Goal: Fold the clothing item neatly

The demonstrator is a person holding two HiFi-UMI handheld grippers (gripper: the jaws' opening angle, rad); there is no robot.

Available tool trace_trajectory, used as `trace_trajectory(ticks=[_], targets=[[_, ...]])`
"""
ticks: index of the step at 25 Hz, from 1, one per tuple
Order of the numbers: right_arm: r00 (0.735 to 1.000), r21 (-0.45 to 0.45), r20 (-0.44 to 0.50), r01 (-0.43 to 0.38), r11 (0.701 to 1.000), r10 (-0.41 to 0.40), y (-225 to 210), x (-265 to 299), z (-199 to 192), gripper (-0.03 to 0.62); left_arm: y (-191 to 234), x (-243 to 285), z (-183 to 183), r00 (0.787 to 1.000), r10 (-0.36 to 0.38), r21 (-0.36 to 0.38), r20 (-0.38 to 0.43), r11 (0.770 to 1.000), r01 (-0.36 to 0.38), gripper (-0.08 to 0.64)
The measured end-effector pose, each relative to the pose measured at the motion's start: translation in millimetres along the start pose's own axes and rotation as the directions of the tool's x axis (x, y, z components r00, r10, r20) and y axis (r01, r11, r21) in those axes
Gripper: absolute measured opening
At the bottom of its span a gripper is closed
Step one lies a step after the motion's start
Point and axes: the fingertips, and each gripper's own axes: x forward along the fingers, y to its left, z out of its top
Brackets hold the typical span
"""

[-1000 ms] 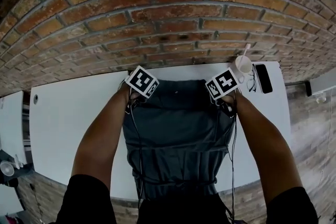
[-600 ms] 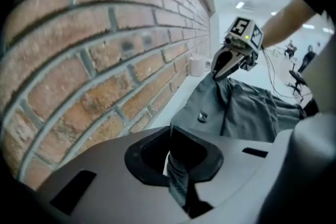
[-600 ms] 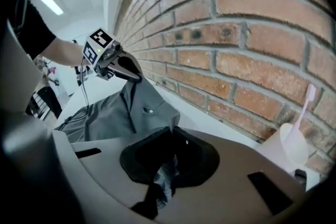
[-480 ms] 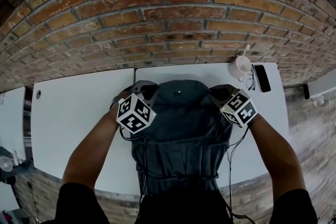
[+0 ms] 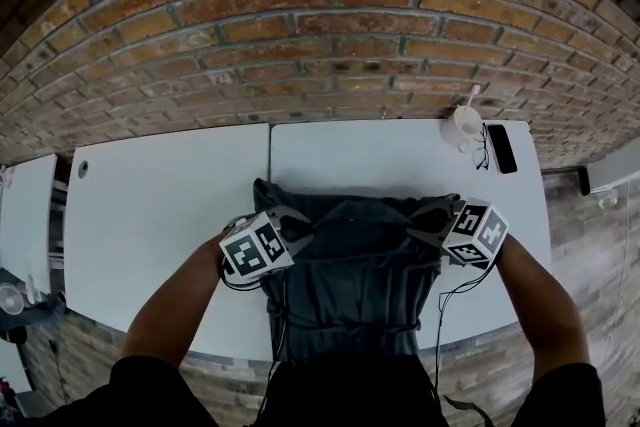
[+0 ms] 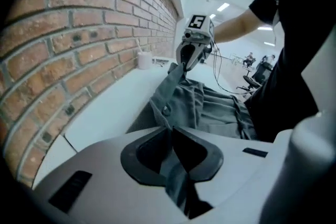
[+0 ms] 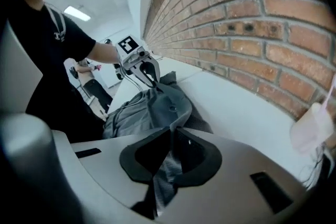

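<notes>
**Between two claws: the raised edge of a grey garment**

On the white table (image 5: 165,215), set against a brick wall (image 5: 320,25), we see the garment (image 5: 355,280) lying with its long axis running from the wall side toward the person. Its near end drapes over the table's near edge. The left gripper (image 5: 292,217) and the right gripper (image 5: 432,215) sit at the garment's two sides, level with one another, and the edge they hold spans crosswise between them.

In the left gripper view the jaws are pressed together on a pinch of grey cloth that trails out below them. The right gripper view shows the same, with a strip of the fabric clamped between closed jaws. Each view also shows the opposite claw gripping its own corner, with the cloth sagging between the two.

We judge that the fold in hand carries this held edge over the body of the garment. From both claws, the rest of the cloth lies below and toward the person. Neither hand is nearer to it than the other, so we expect the coming move to depend on both travelling together, keeping the held edge square to the long axis. A lead by either hand would likely skew the fold.

A cup (image 5: 463,123), glasses (image 5: 480,152) and a phone (image 5: 501,149) stand at the table's far right corner, well apart from the cloth.
</notes>
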Motion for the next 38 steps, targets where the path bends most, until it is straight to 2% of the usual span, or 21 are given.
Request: trace_trajectory(ticks=[2, 4, 6, 8, 10, 12, 13, 14, 15, 16, 17, 19, 20, 22, 24, 26, 28, 30, 34, 36, 38], targets=[[0.997, 0.109, -0.04, -0.056, 0.992, 0.06, 8, 9, -18, 0.023, -14, 10, -22, 0.994, -0.079, -0.021, -0.077, 0.997, 0.077, 0.038], [0.994, 0.202, -0.077, -0.063, 0.977, 0.08, 8, 16, -38, 0.038, -27, 18, -43, 0.977, -0.155, -0.072, -0.144, 0.987, 0.146, 0.143], [0.99, 0.284, -0.105, -0.057, 0.957, 0.09, 6, 23, -55, 0.075, -34, 21, -58, 0.962, -0.205, -0.126, -0.179, 0.975, 0.184, 0.189], [0.984, 0.352, -0.127, -0.076, 0.933, 0.128, 11, 26, -70, 0.101, -37, 16, -65, 0.962, -0.214, -0.162, -0.171, 0.969, 0.187, 0.199], [0.978, 0.383, -0.131, -0.102, 0.918, 0.163, 19, 21, -77, 0.101, -30, 7, -62, 0.976, -0.179, -0.184, -0.121, 0.971, 0.155, 0.199], [0.987, 0.384, -0.085, -0.097, 0.918, 0.139, 18, 8, -70, 0.1, -16, -4, -52, 0.991, -0.126, -0.215, -0.052, 0.97, 0.112, 0.199], [0.995, 0.381, -0.043, -0.067, 0.922, 0.09, 11, 0, -61, 0.098, -8, -8, -46, 0.995, -0.099, -0.23, -0.023, 0.969, 0.091, 0.198], [1.0, 0.38, 0.001, -0.014, 0.925, 0.014, 0, -7, -49, 0.058, 1, -12, -41, 0.998, -0.063, -0.239, -0.001, 0.969, 0.061, 0.194], [0.996, 0.38, 0.039, 0.057, 0.923, -0.077, -14, -14, -37, 0.002, 10, -15, -35, 1.0, -0.015, -0.242, 0.014, 0.97, 0.018, 0.142], [0.984, 0.38, 0.066, 0.13, 0.916, -0.166, -27, -17, -26, 0.002, 20, -16, -29, 0.999, 0.039, -0.243, 0.026, 0.97, -0.031, 0.057], [0.967, 0.379, 0.083, 0.193, 0.905, -0.241, -39, -18, -16, 0.002, 29, -15, -21, 0.995, 0.088, -0.243, 0.038, 0.967, -0.077, 0.006], [0.942, 0.377, 0.084, 0.271, 0.886, -0.324, -55, -8, -4, 0.002, 43, -7, -3, 0.987, 0.149, -0.252, 0.061, 0.959, -0.13, 0.0], [0.946, 0.371, 0.06, 0.275, 0.887, -0.319, -57, 3, -4, 0.002, 47, 1, 7, 0.985, 0.157, -0.262, 0.066, 0.956, -0.134, 0.0], [0.969, 0.323, -0.047, 0.246, 0.914, -0.244, -51, 31, -17, 0.012, 47, 22, 17, 0.992, 0.124, -0.277, 0.034, 0.955, -0.109, 0.0], [0.965, 0.231, -0.187, 0.227, 0.946, -0.186, -48, 49, -43, 0.047, 41, 44, 8, 0.996, 0.052, -0.251, -0.074, 0.966, -0.069, 0.002], [0.953, 0.176, -0.264, 0.201, 0.964, -0.151, -47, 56, -63, 0.095, 38, 59, -22, 0.975, 0.013, -0.197, -0.221, 0.979, -0.058, 0.002], [0.96, 0.175, -0.254, 0.164, 0.971, -0.117, -46, 58, -68, 0.107, 42, 62, -45, 0.959, 0.023, -0.186, -0.281, 0.979, -0.077, 0.015], [0.97, 0.166, -0.222, 0.142, 0.976, -0.103, -45, 57, -68, 0.138, 44, 61, -49, 0.962, 0.028, -0.217, -0.271, 0.972, -0.089, 0.029], [0.977, 0.149, -0.177, 0.144, 0.978, -0.116, -48, 58, -68, 0.138, 46, 62, -49, 0.957, 0.048, -0.188, -0.286, 0.977, -0.105, 0.032], [0.985, 0.14, -0.129, 0.135, 0.981, -0.118, -45, 52, -63, 0.138, 42, 58, -49, 0.962, 0.021, -0.229, -0.274, 0.97, -0.087, 0.044], [0.99, 0.177, 0.008, 0.14, 0.974, -0.144, -40, 32, -46, 0.138, 37, 43, -42, 0.972, -0.007, -0.28, -0.235, 0.958, -0.061, 0.158]])
